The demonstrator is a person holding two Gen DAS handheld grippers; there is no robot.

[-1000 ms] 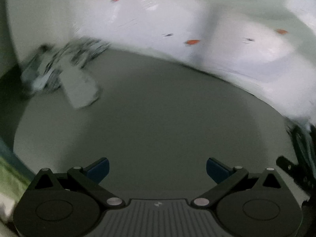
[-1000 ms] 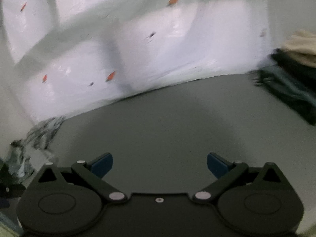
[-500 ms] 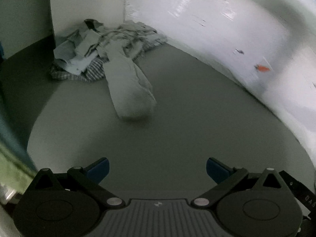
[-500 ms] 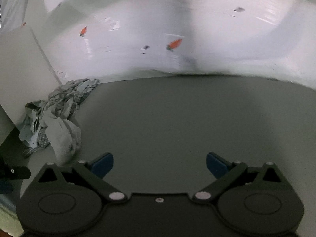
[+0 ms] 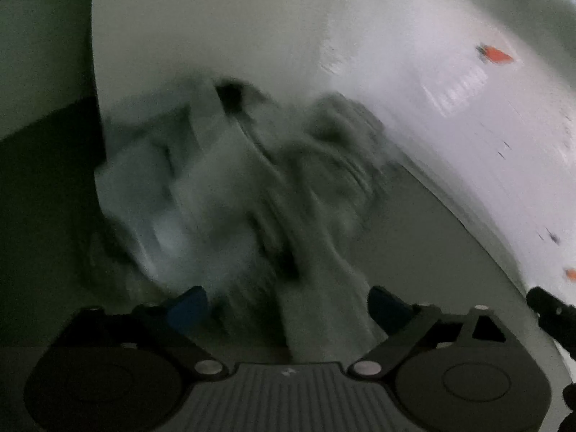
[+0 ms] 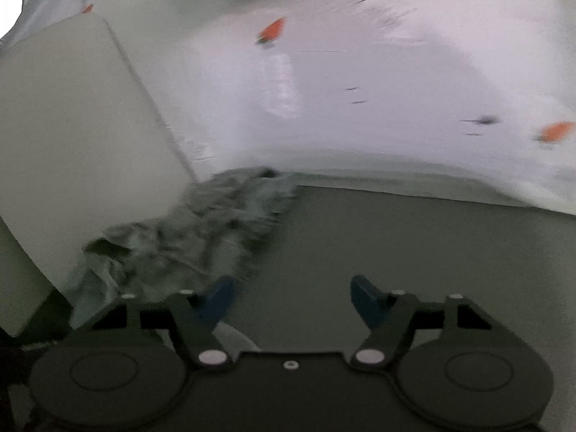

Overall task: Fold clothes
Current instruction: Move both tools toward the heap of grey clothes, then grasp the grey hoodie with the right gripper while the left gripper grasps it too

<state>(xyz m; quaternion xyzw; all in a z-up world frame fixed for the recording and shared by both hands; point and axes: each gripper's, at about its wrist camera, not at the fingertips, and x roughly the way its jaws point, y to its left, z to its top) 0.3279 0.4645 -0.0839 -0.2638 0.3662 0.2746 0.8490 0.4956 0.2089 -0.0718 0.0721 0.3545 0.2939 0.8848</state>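
One heap of crumpled grey clothes (image 5: 230,194) lies on the grey table (image 6: 414,244), pushed into the corner where a pale upright board (image 6: 72,136) meets the white sheet with small orange marks (image 6: 360,90); the blur does not let me count the pieces in it. The left gripper (image 5: 288,302) is right at the heap, its two blue fingers spread wide with one long pale piece lying between them, not pinched. The right gripper (image 6: 291,293) is just to the right of the heap over bare table, its two fingers also wide apart and holding nothing.

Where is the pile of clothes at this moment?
In the left wrist view the pile of clothes lies on the grey table, just ahead of the open left claw, in the corner by the white panel.
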